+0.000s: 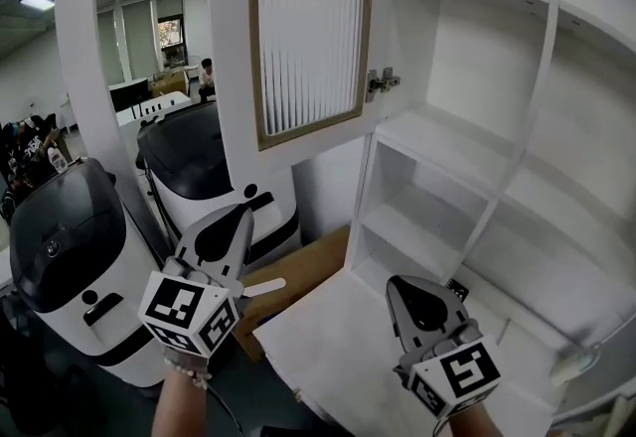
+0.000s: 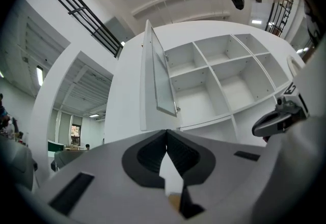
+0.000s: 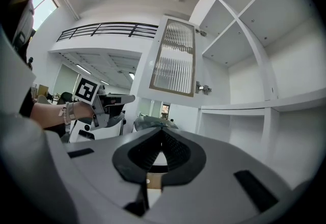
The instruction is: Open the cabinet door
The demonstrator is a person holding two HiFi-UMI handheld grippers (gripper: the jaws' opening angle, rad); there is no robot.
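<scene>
The cabinet door (image 1: 298, 38), white with a wood-framed ribbed glass pane, stands swung wide open from its hinge (image 1: 381, 80), and the white shelves (image 1: 467, 157) behind it are bare. The left gripper view shows the door (image 2: 160, 83) edge-on, and the right gripper view shows the door (image 3: 175, 60) face-on. My left gripper (image 1: 243, 215) hangs below the door's lower edge, apart from it, jaws shut on nothing (image 2: 166, 132). My right gripper (image 1: 396, 284) is low in front of the lower shelves, also shut and empty (image 3: 162, 130).
Two black-topped white machines (image 1: 65, 256) (image 1: 199, 157) stand left of the cabinet. A brown wooden board (image 1: 298, 271) lies beside the cabinet's white bottom ledge (image 1: 338, 346). A person (image 1: 207, 77) sits far back in the room.
</scene>
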